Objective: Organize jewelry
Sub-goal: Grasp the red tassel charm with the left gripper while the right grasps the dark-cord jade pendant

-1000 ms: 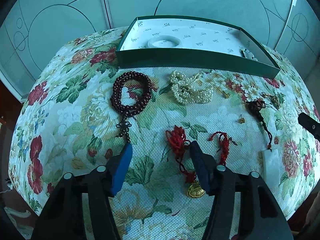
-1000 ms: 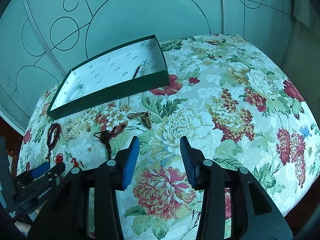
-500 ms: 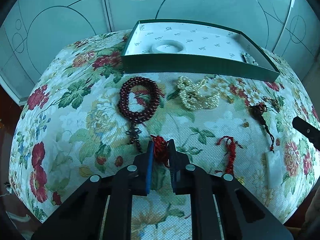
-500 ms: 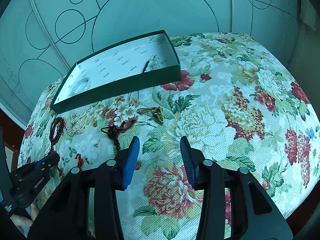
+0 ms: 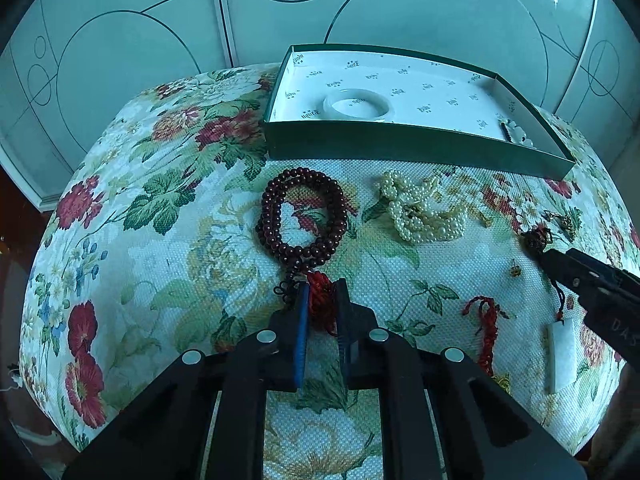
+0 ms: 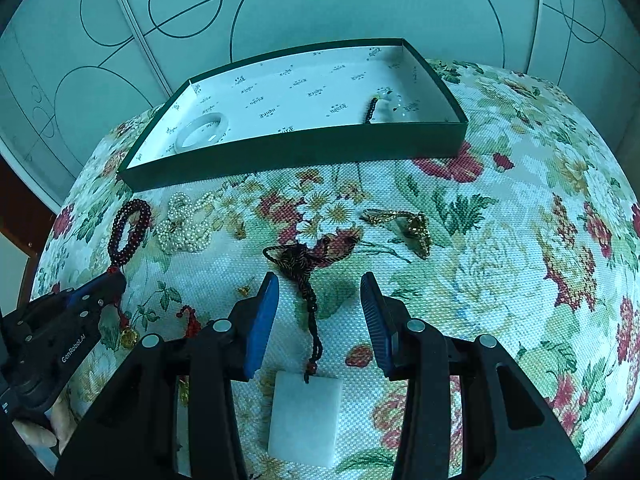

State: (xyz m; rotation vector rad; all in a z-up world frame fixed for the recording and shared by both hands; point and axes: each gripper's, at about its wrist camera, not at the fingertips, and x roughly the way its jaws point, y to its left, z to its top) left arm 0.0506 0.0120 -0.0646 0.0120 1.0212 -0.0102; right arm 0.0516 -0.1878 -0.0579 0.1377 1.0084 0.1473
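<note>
Cord of white pendant (image 6: 306, 418) lies between open right tool (image 6: 319, 312) pads.

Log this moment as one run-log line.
left gripper: shut on red knotted cord | right gripper: open, straddling dark pendant cord | green box: white bangle inside

"GenRobot.AI" is printed on the left hand-held gripper (image 6: 114, 280).

The left gripper (image 5: 320, 300) has its jaws clamped on a red knotted tassel (image 5: 320, 294), just below the dark red bead bracelet (image 5: 304, 216). Pearls (image 5: 424, 216) lie beside it, before the green box (image 5: 416, 144) at the bench's far edge.
</note>
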